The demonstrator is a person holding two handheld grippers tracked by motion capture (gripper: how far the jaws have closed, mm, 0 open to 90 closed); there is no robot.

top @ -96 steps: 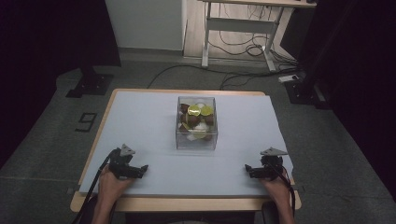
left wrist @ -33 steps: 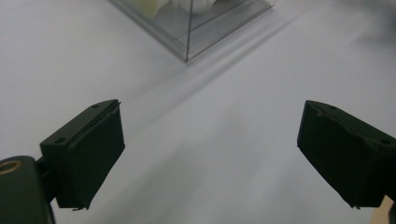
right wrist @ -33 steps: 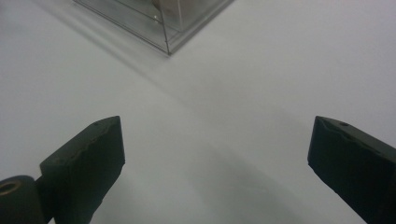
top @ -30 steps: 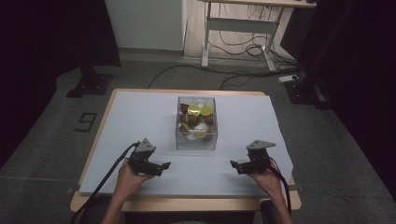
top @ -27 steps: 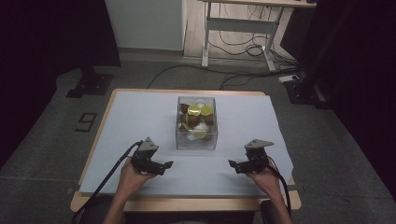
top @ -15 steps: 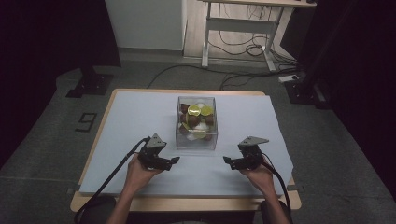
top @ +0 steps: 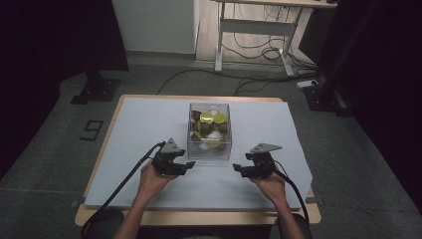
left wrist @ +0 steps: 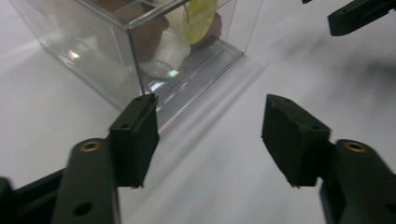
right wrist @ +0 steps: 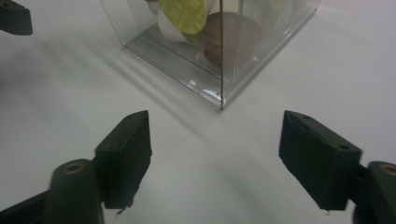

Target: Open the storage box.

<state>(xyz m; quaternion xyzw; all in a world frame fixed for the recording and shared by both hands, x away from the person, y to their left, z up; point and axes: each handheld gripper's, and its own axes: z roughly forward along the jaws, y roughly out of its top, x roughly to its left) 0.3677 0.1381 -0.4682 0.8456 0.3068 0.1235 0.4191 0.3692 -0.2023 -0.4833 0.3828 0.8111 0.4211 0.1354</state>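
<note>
A clear plastic box (top: pixel 209 132) stands mid-table, holding several brown and white pods, some with yellow-green lids. My left gripper (top: pixel 189 166) lies just off its near left corner and my right gripper (top: pixel 238 169) off its near right corner, both pointing inward. In the left gripper view the box (left wrist: pixel 140 46) sits just beyond the left gripper (left wrist: pixel 212 135). In the right gripper view the box's corner (right wrist: pixel 219 46) faces the right gripper (right wrist: pixel 219 154). Both pairs of jaws have just been closing, but stand apart with nothing between them. Neither touches the box.
A pale mat (top: pixel 149 119) covers the wooden table (top: pixel 199 217). Cables trail from both grippers over the near edge. Dark floor surrounds the table, with a desk frame (top: pixel 254 40) and stand bases behind.
Both hands have come inward and forward from the table's near corners to the box's front corners. The jaws of both grippers stand narrower than before.
</note>
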